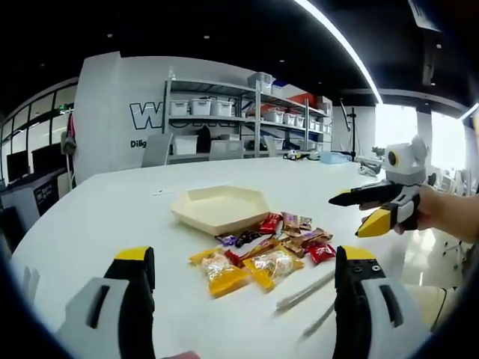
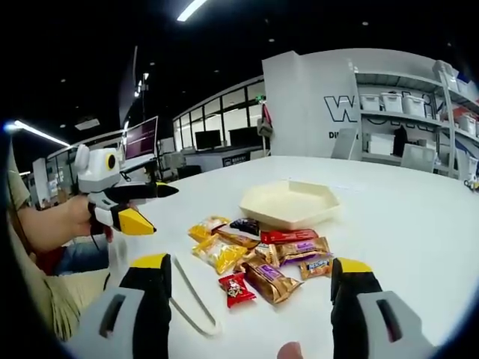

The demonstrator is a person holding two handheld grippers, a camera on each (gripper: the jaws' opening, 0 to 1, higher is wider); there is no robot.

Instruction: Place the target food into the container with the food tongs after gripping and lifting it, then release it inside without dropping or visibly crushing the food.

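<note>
While my left tool (image 1: 243, 280) and right tool (image 2: 251, 288) both hover with jaws spread wide and gripping nothing, the food tongs (image 1: 305, 292) lie untouched on the table (image 1: 112, 202), just beside the heap of wrapped snacks (image 2: 262, 254). I judge the first job is taking those tongs cleanly, closing across both arms near the joined end. Their long axis runs away from me, the loop end nearest my right tool and the tips aimed at the hexagonal container (image 2: 290, 203) beyond the snacks.
</note>
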